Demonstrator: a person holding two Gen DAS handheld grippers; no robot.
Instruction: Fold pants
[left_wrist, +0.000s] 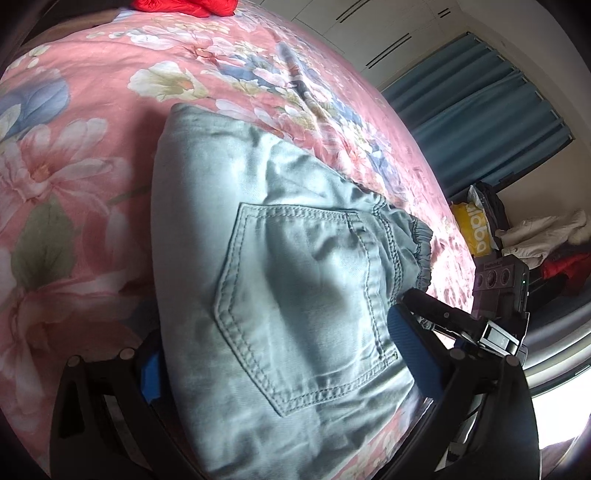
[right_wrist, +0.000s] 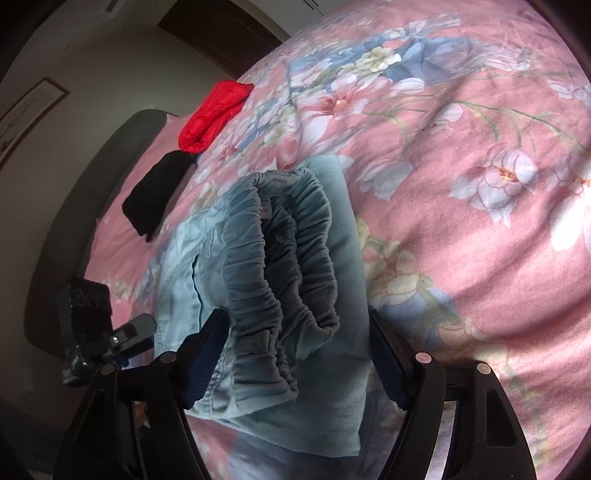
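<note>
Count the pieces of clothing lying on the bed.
3. The folded light blue pants lie between both grippers; a black garment lies farther up the bed, and a red garment just beyond it. Others may be out of view.

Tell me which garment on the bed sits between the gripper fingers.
The light blue pants, folded, elastic waistband showing. The red garment and black garment lie far off.

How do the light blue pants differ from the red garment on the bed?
The light blue pants are pale denim; the red garment is bright red. The pants lie near, between the jaws of both grippers; the red garment lies far off, untouched. The pants look folded into a stack; the red garment is bunched. Both rest on the floral bedcover.
</note>
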